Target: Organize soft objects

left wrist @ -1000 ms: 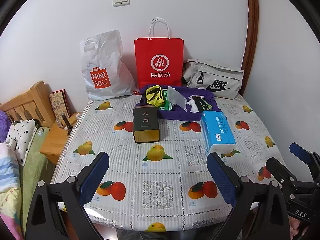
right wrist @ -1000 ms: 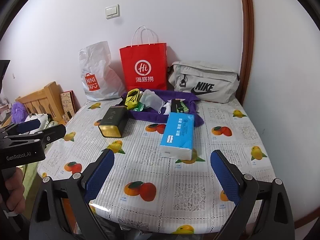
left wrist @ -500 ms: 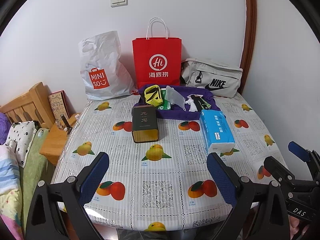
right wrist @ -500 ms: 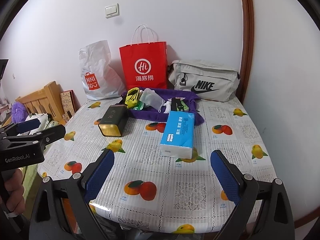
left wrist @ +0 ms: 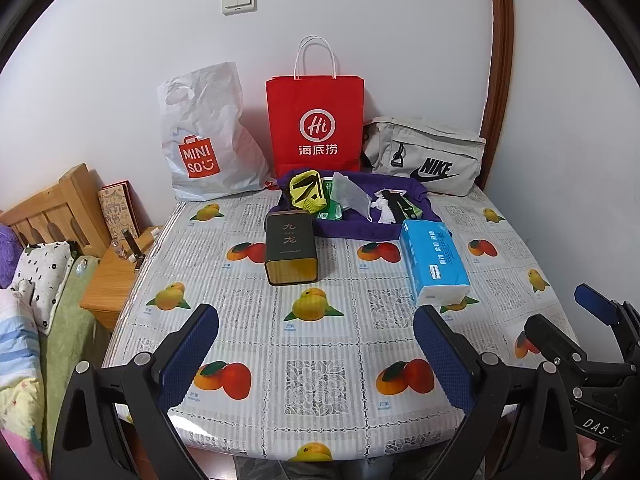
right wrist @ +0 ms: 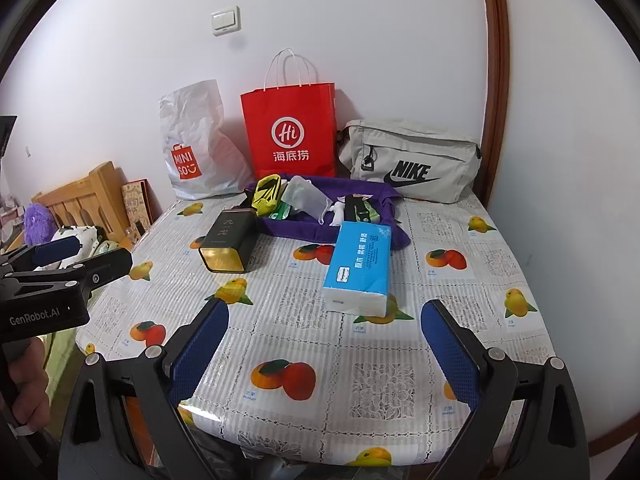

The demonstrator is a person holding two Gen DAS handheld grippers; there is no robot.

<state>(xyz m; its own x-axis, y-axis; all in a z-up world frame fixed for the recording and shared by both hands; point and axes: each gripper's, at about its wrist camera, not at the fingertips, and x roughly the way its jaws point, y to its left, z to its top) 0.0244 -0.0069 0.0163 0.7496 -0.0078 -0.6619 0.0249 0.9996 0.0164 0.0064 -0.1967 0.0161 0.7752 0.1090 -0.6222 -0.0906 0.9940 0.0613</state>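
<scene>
A blue tissue pack (left wrist: 436, 262) (right wrist: 358, 268) lies on the fruit-print table (left wrist: 320, 344). Behind it a purple cloth tray (left wrist: 360, 230) (right wrist: 296, 232) holds a yellow-green pouch (left wrist: 306, 194) (right wrist: 266, 196), a clear plastic bag (left wrist: 352, 196) and small items. A dark tin (left wrist: 290, 254) (right wrist: 228, 244) lies left of the tissues. My left gripper (left wrist: 316, 356) is open and empty over the table's near edge. My right gripper (right wrist: 324, 356) is open and empty, short of the tissue pack.
A white Miniso bag (left wrist: 204, 136), a red paper bag (left wrist: 316, 124) and a grey Nike bag (left wrist: 424, 156) stand against the wall. A wooden bed and nightstand (left wrist: 112, 276) are left of the table. A wall is close on the right.
Both grippers have drifted slightly; the scene sits a little lower in the left wrist view. Nothing was taken hold of or moved.
</scene>
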